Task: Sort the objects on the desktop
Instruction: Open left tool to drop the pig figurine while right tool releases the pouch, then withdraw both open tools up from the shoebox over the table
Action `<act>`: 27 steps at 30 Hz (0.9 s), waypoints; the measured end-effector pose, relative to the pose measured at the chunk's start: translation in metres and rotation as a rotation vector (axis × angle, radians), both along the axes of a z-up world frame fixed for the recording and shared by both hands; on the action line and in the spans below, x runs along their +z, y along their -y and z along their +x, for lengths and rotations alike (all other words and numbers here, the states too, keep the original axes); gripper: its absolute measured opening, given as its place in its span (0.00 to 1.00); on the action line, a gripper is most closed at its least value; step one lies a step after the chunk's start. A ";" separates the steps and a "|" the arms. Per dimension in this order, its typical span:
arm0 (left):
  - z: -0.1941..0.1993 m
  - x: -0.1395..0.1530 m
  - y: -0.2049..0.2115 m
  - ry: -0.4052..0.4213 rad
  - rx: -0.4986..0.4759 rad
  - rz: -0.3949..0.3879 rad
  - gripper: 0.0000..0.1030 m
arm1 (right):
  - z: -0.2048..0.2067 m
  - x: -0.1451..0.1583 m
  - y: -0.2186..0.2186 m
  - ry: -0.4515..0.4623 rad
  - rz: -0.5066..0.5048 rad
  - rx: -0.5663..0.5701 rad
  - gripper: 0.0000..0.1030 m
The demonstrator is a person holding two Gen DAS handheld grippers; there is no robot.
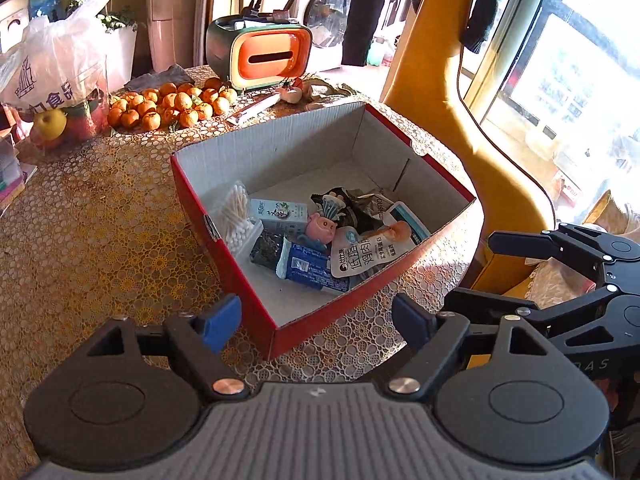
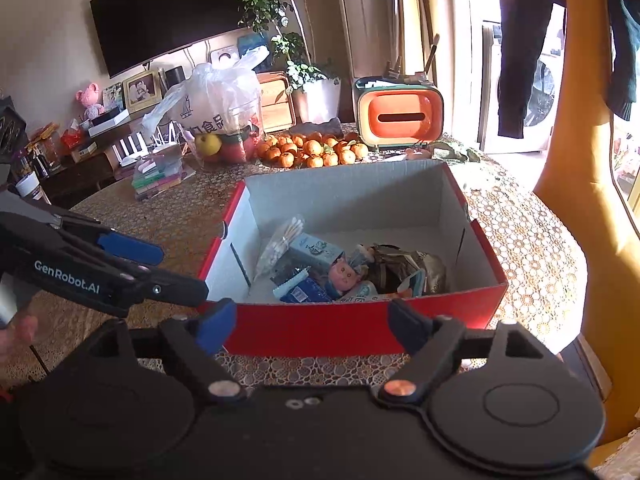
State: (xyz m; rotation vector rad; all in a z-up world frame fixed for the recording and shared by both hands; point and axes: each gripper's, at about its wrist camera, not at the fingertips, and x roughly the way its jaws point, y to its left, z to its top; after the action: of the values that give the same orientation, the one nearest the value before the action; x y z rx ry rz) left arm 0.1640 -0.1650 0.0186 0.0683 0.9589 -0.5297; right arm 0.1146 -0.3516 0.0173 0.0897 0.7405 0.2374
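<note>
Both tongs wide open, nothing gripped: my left gripper (image 1: 318, 324) hangs over the near corner of the red box (image 1: 256, 300), my right gripper (image 2: 312, 326) sits just short of its front wall. The sorted bits lie heaped at the box's near end: cotton swabs (image 1: 236, 216), pink pig toy (image 1: 322, 228), blue packet (image 1: 312, 268), chicken snack pouch (image 1: 372, 252). Tangerines (image 1: 172, 106) are piled on the tablecloth (image 1: 100, 220) behind the box.

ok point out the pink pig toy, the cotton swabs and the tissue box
pink pig toy (image 1: 320, 227): left wrist view, on its face
cotton swabs (image 1: 237, 216): left wrist view, middle of the bag
tissue box (image 2: 401, 117): right wrist view, orange front by the slot
</note>
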 end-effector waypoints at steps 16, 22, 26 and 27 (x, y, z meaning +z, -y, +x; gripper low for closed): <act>-0.043 0.009 -0.013 0.103 0.048 0.018 1.00 | -0.029 0.000 -0.006 0.026 -0.031 -0.052 0.97; -0.057 0.012 -0.014 0.141 0.063 0.048 1.00 | -0.039 0.002 -0.016 0.040 -0.068 -0.062 0.97; -0.063 0.011 -0.019 0.122 0.077 0.032 1.00 | -0.046 0.002 -0.020 0.043 -0.071 -0.057 0.97; -0.065 0.010 -0.019 0.120 0.079 0.033 1.00 | -0.048 0.002 -0.020 0.040 -0.072 -0.055 0.97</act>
State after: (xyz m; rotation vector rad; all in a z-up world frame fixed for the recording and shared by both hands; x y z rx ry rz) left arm 0.0991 -0.1456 0.0287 0.0902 0.8500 -0.4321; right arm 0.0668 -0.3314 0.0193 0.0370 0.7053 0.1593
